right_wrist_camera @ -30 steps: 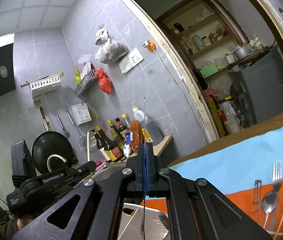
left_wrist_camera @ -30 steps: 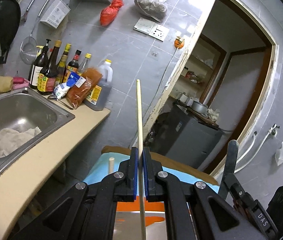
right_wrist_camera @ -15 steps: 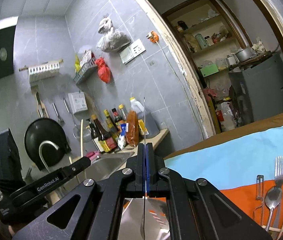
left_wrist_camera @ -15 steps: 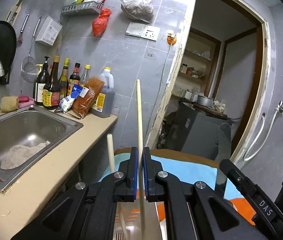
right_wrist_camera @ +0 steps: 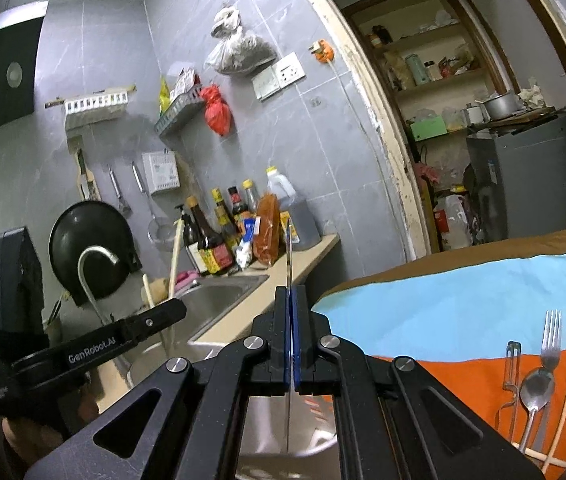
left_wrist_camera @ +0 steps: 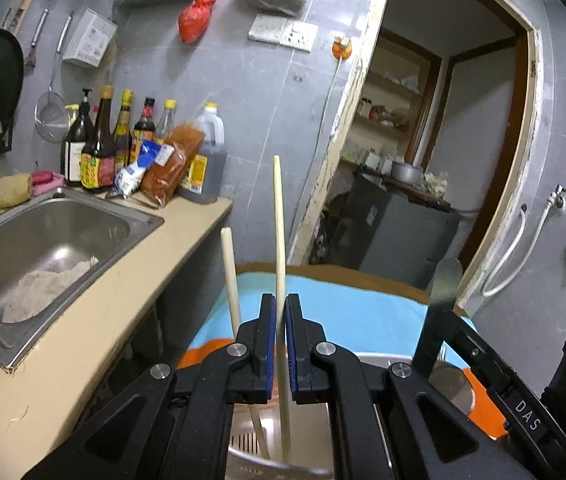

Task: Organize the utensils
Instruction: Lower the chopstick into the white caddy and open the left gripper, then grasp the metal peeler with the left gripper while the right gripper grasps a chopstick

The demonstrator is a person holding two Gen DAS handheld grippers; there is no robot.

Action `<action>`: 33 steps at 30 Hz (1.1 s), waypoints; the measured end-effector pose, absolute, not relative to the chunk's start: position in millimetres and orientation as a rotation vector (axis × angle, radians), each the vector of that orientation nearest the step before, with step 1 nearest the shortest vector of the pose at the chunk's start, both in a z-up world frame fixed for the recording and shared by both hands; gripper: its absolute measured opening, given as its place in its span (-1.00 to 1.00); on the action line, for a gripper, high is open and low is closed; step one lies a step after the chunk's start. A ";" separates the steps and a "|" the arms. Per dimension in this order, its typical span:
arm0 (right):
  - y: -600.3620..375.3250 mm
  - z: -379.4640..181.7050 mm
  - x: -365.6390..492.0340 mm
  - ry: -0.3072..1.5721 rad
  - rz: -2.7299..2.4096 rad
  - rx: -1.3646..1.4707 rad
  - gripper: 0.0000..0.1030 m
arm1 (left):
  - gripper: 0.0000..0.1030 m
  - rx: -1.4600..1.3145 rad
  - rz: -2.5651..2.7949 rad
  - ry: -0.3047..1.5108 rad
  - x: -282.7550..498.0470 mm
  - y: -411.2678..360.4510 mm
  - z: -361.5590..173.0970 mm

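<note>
While we're holding both grippers over the metal holder (left_wrist_camera: 267, 460), the left gripper (left_wrist_camera: 277, 344) is squeezing its blue pads (left_wrist_camera: 268, 344) onto a wooden chopstick (left_wrist_camera: 279, 232), which is standing nearly upright with its lower end reaching down into the holder. We're seeing a second chopstick (left_wrist_camera: 230, 276) just beside it on the left, already standing in the holder and leaning a bit outward. Over on the other side, the right gripper (right_wrist_camera: 292, 344) is pinching a thin metal utensil (right_wrist_camera: 289, 256) edge-on between its closed pads, so we can't really tell from its own camera what kind it is; from the left camera its flat rounded handle end (left_wrist_camera: 447, 280) is poking up above the gripper. Its lower end is hanging down into the holder too. Off to the right we're looking at a fork (right_wrist_camera: 550, 338), a spoon (right_wrist_camera: 536, 394), a peeler-looking thing (right_wrist_camera: 511, 366) and another chopstick (right_wrist_camera: 565, 404) lying together on the orange and blue cloth (right_wrist_camera: 443, 312). Behind us the sink (left_wrist_camera: 43, 232) and sauce bottles (left_wrist_camera: 99, 148) are sitting along the counter.
</note>
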State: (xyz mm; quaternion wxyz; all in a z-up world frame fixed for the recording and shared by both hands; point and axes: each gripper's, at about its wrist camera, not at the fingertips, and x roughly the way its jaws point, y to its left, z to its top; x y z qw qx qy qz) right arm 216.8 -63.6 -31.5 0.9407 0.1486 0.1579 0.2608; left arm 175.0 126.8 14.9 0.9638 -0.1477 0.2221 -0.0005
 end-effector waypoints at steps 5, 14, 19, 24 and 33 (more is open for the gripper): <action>-70.5 -24.0 208.6 0.319 0.518 0.290 -0.89 | -0.88 -0.282 -0.033 0.469 171.7 121.8 18.6; -95.1 1.7 192.3 0.278 0.476 0.293 -0.32 | -0.88 -0.266 -0.068 0.507 165.8 105.7 23.5; -118.4 15.1 181.3 0.261 0.408 0.289 0.04 | -0.82 -0.266 -0.085 0.514 162.8 91.7 27.7; -150.0 23.3 168.8 0.255 0.331 0.269 0.32 | -0.11 -0.272 -0.111 0.496 158.2 74.5 31.8; -210.6 27.9 156.1 0.284 0.201 0.221 0.72 | 0.74 -0.204 -0.141 0.415 145.6 17.5 45.7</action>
